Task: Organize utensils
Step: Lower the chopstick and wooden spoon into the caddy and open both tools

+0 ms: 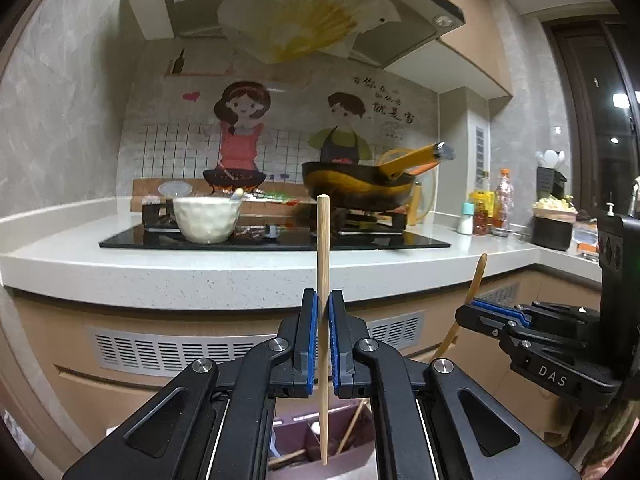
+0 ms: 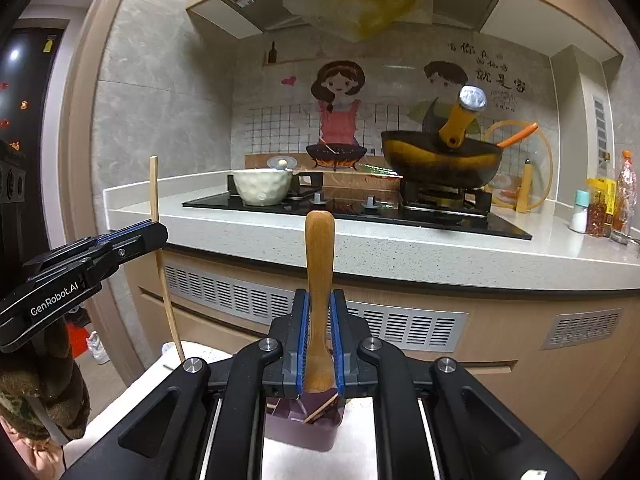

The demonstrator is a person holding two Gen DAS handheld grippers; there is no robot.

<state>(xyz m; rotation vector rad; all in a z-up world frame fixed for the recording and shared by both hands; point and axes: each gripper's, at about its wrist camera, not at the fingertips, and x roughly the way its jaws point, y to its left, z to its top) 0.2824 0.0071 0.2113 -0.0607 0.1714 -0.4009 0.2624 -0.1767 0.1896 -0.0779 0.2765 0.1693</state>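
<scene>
A single wooden chopstick [image 1: 322, 280] is pinched upright in the left gripper [image 1: 323, 308], approx. mid-shaft. A wooden spoon [image 2: 319, 276] is clamped by its handle in the right gripper [image 2: 319, 312], bowl end hidden below the pads. A purple utensil holder [image 2: 304, 420] w/ more sticks sits directly beneath both. Risk: the thin round chopstick could be pivoted or slid thru the pads if tilted; the spoon could be snagged on the holder's dividers when lowered.
</scene>
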